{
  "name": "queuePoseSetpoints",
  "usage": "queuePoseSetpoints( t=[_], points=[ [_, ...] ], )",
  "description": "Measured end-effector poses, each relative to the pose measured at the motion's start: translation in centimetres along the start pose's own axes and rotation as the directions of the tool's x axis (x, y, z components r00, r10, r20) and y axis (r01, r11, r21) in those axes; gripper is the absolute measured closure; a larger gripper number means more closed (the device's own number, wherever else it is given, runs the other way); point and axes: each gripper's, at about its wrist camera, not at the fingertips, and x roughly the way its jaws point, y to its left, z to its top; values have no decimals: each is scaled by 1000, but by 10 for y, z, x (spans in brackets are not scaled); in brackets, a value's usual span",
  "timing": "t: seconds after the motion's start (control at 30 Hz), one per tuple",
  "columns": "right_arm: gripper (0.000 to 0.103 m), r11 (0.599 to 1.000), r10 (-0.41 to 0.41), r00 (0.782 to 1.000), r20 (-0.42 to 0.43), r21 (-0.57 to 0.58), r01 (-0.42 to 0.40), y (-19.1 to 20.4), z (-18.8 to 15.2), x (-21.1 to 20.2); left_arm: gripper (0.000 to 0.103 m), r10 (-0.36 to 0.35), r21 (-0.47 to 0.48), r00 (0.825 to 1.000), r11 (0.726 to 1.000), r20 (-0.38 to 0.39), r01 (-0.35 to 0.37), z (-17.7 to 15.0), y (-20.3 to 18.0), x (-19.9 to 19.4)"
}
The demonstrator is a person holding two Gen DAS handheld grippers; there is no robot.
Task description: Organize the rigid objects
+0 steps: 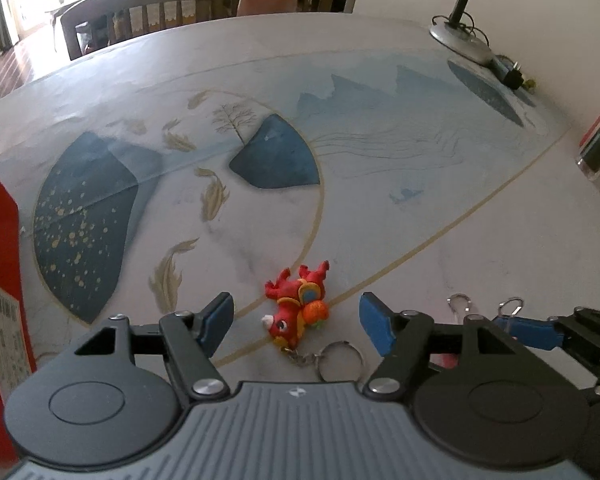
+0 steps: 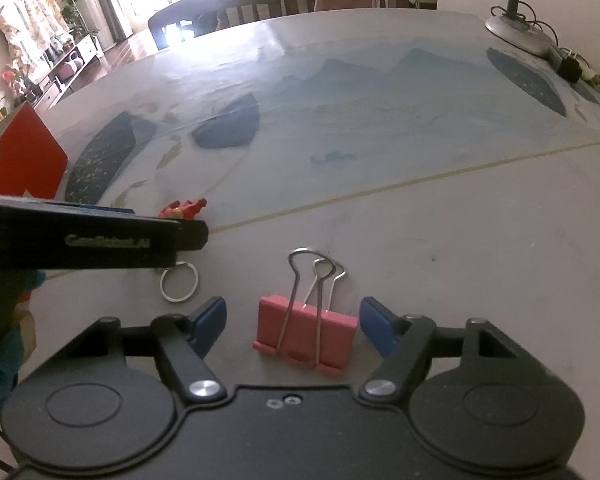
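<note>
Tablecloth (image 2: 440, 240) lies bare beyond binder clip (image 2: 306, 334)

The keychain toy (image 1: 298, 312) is red with orange, yellow and teal parts. The binder clip (image 2: 306, 330) is pink with silver wire handles. The tablecloth (image 1: 380, 184) is pale grey with dark blue shapes, gold speckles and beige fish. Near the left edge, the box (image 2: 24, 160) is red.

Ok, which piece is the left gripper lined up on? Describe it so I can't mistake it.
On the painted table mat, follow the gold line toward the near edge. There, between the open left gripper fingers and touching neither, lies a red dragon keychain. Unlike the pink binder clip beside it, it is a figurine on a chain with a metal ring.
</note>
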Motion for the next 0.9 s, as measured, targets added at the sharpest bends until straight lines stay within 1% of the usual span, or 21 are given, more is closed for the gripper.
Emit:
queuePoseSetpoints(
  t=[0.03, 0.17, 0.23, 0.3, 0.33, 0.4, 0.43, 0.47, 0.57, 0.67, 0.77, 0.9],
  points=[
    [37, 1000, -3, 1000, 1, -4, 3, 1, 0, -1, 34, 8, 7, 1000, 1000, -2, -8, 0, -1, 1],
    [49, 1000, -8, 1000, 4, -15, 8, -1, 0, -1, 34, 31, 42, 999, 999, 12, -31, -1, -5, 4],
    [50, 1000, -1, 1000, 6, -19, 1, -2, 1, -2, 34, 45, 57, 999, 997, 15, -46, -2, -8, 5],
    [51, 1000, 6, 1000, 8, -28, -6, -4, 0, -3, 40, 56, 71, 998, 996, 21, -57, -3, -10, 4],
    [51, 999, 7, 1000, 10, -32, -6, -4, 0, -3, 45, 66, 82, 998, 994, 22, -68, -4, -12, 4],
    [51, 999, 12, 1000, 10, -37, -11, -6, 0, -4, 54, 75, 98, 997, 992, 24, -77, -4, -15, 3],
    [51, 999, 12, 1000, 10, -36, -12, -8, 0, -4, 64, 74, 101, 997, 992, 24, -77, -4, -16, 2],
    [51, 999, 12, 1000, 11, -36, -12, -9, 0, -5, 68, 74, 102, 997, 992, 23, -76, -4, -16, 1],
    [51, 999, 17, 1000, 17, -31, -16, -13, 2, -8, 68, 78, 101, 997, 992, 19, -79, -4, -17, 0],
    [51, 999, 29, 999, 30, -22, -29, -20, 6, -16, 68, 78, 77, 997, 994, 11, -79, -4, -14, -3],
    [51, 999, 46, 998, 45, -23, -45, -25, 11, -29, 68, 52, 40, 998, 998, 19, -53, -4, -9, -15],
    [51, 996, 76, 995, 67, -52, -73, -28, 20, -51, 69, 29, 16, 999, 999, 32, -30, -5, -3, -36]
  ],
)
